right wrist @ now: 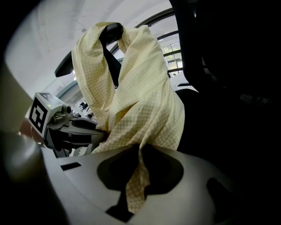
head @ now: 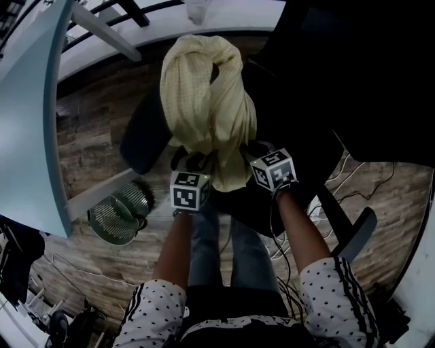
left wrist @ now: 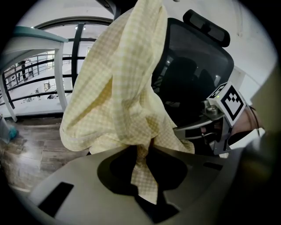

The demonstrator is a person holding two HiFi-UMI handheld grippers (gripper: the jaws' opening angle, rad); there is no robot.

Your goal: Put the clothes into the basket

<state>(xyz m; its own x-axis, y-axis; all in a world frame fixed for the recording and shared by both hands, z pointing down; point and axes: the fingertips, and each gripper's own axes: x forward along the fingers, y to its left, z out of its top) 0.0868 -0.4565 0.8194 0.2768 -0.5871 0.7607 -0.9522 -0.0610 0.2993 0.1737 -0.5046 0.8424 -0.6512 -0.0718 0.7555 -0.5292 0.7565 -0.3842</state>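
wood-plank floor, black chair, left tongs and right tongs each clenched on yellow checked cloth

The pale yellow checked cloth swallows the top of the black office chair, and it buries the fingertips of the left gripper and the right gripper. The clear cup is clipped by the top edge.

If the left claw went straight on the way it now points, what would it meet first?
The yellow checked cloth, which the left claw pinches; behind it probably the black chair, though depth is unclear.
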